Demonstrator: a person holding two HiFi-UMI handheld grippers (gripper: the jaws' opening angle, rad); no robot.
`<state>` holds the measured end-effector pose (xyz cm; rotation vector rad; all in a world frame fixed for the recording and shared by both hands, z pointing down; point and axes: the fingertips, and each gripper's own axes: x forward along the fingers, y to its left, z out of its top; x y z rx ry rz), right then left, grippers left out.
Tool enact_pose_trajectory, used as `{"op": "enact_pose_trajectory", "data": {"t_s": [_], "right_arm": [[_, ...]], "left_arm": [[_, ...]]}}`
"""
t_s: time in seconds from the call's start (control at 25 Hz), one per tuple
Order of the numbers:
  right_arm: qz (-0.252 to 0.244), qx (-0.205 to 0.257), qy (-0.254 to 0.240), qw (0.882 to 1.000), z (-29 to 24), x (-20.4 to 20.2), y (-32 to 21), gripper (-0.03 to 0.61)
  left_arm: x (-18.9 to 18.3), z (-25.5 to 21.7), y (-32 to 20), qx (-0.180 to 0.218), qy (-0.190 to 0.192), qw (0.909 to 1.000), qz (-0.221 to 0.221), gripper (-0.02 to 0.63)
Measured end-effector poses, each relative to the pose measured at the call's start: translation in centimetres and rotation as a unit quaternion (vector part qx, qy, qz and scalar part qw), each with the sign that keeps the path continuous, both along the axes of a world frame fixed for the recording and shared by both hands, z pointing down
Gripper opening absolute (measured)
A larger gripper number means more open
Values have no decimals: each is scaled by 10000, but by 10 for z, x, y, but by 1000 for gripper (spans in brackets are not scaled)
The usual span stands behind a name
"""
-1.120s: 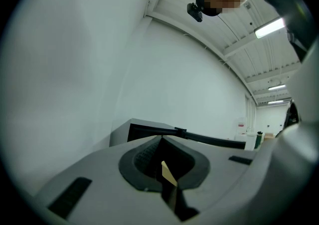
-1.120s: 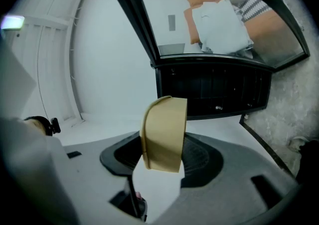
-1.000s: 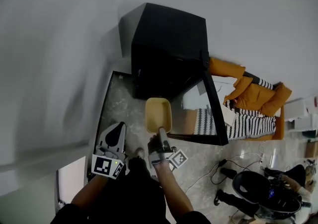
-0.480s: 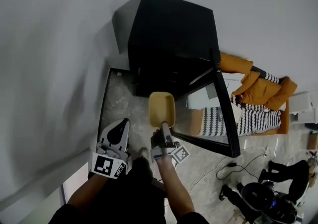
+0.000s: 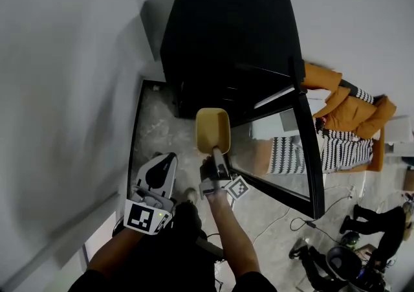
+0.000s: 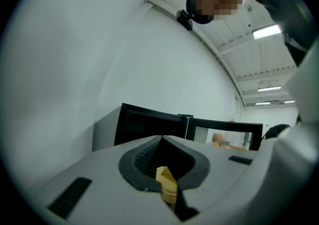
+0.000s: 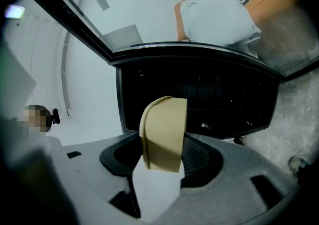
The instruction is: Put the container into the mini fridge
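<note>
The black mini fridge (image 5: 226, 44) stands against the wall, its glass door (image 5: 304, 148) swung open to the right. My right gripper (image 5: 215, 151) is shut on the near end of a tan, open-topped container (image 5: 213, 129) and holds it just in front of the fridge's dark opening. In the right gripper view the container (image 7: 162, 134) stands on edge between the jaws, with the fridge's inside (image 7: 209, 99) straight ahead. My left gripper (image 5: 162, 166) hangs lower left of the container, jaws together with nothing in them. The left gripper view looks at the fridge (image 6: 149, 124).
A speckled floor (image 5: 154, 130) runs in front of the fridge, bounded by the grey wall on the left. An orange jacket and striped cloth (image 5: 349, 112) lie right of the door. Cables (image 5: 304, 224) trail across the floor at lower right.
Both grippers have sunk and come closer to the fridge, which now fills more of the head view. The container stays in the right gripper.
</note>
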<state>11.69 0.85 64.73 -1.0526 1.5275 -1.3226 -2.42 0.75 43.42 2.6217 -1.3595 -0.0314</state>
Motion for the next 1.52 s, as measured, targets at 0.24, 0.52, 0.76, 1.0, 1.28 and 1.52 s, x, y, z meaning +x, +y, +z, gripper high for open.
{"op": "enact_pose_trajectory", "data": {"t_s": [0.24,0.52,0.76,1.0,1.28,1.52], "right_arm": [[126,35,21,9999,26,10,-25,210],[136,-47,22,9999,64,10,-38,210],[141,43,19,9999,92,6,-61,210],[210,180,16,9996,114,4,-83,210],[352,133,-52,9993,139,8,-97,210],[383,57,-118,9992,152,7,-106,210]], "left_arm": [[1,9,-21,83,70,9999,-71,3],[0,24,-31,147,175,9997,-131,3],[0,54,-42,180,130,9997,-61,3],[3,82,-57,186,124,9997,69,3],[9,105,-67,132,137,9996,189,3],[10,112,-74,109,189,9995,215,3]]}}
